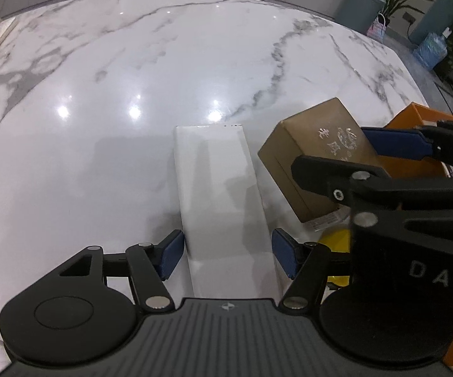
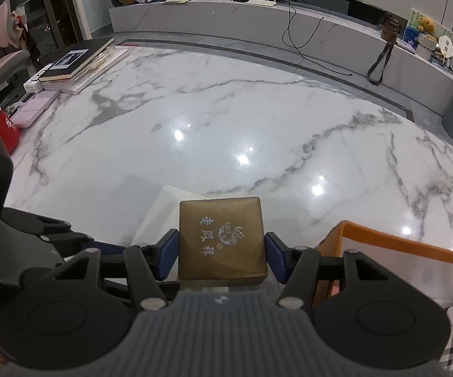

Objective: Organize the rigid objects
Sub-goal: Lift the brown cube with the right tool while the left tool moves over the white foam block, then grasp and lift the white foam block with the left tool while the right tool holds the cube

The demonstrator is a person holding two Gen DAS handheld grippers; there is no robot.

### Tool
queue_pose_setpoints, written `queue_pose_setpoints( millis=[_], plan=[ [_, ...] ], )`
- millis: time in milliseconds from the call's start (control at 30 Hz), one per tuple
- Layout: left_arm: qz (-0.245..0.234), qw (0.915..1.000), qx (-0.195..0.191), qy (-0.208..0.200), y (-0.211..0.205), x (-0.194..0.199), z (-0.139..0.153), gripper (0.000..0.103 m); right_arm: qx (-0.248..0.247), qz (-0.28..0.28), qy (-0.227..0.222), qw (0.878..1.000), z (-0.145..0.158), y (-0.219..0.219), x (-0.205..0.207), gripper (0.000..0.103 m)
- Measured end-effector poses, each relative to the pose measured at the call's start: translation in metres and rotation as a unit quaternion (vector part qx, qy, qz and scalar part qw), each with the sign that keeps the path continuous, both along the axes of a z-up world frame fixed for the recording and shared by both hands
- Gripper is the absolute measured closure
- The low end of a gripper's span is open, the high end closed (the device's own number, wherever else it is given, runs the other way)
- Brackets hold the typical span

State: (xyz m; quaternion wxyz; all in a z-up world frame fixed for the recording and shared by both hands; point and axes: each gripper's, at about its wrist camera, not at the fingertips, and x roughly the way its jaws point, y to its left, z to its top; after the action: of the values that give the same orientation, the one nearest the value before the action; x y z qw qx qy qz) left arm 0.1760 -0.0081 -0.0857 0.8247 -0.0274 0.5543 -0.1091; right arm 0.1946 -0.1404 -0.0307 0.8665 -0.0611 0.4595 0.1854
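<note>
The left gripper (image 1: 228, 253) straddles the near end of a long white box (image 1: 217, 188) lying flat on the marble table (image 1: 100, 94); its blue pads (image 1: 171, 256) stand wide, the left one right at the box's edge, the right one with a sliver of gap, so no firm grip shows. The right gripper (image 2: 221, 253) has its pads pressed on both sides of a gold-brown jewellery box (image 2: 221, 238), held just right of the white box. An orange box (image 2: 399, 245) sits further right
</note>
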Motion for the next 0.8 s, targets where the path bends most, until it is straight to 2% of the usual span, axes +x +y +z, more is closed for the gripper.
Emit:
queue_pose_setpoints(
  millis=[167,300,500,567,600,800],
  plan=[
    [-0.006,0.9994,0.027,-0.020,-0.008,0.001,-0.003,0.024,-0.002,-0.002,-0.006,1.000,0.004,0.000,0.005,0.045],
    [0.003,0.9996,0.016,-0.023,-0.005,0.008,-0.008,0.023,-0.006,0.002,-0.014,1.000,0.005,0.000,0.007,0.045],
    [-0.003,0.9989,0.030,-0.036,-0.011,0.010,-0.014,0.021,-0.005,0.004,-0.014,1.000,0.000,0.001,0.011,0.045],
    [-0.006,0.9984,0.037,-0.043,-0.013,0.010,-0.015,0.021,-0.004,0.004,-0.014,1.000,-0.002,0.001,0.012,0.045],
    [-0.009,0.9983,0.037,-0.045,-0.014,0.009,-0.015,0.026,-0.004,0.004,-0.014,1.000,-0.003,0.002,0.012,0.045],
    [-0.006,0.9982,0.036,-0.048,-0.012,0.006,-0.013,0.029,-0.008,0.010,-0.031,0.999,0.000,0.003,0.008,0.045]
  ],
)
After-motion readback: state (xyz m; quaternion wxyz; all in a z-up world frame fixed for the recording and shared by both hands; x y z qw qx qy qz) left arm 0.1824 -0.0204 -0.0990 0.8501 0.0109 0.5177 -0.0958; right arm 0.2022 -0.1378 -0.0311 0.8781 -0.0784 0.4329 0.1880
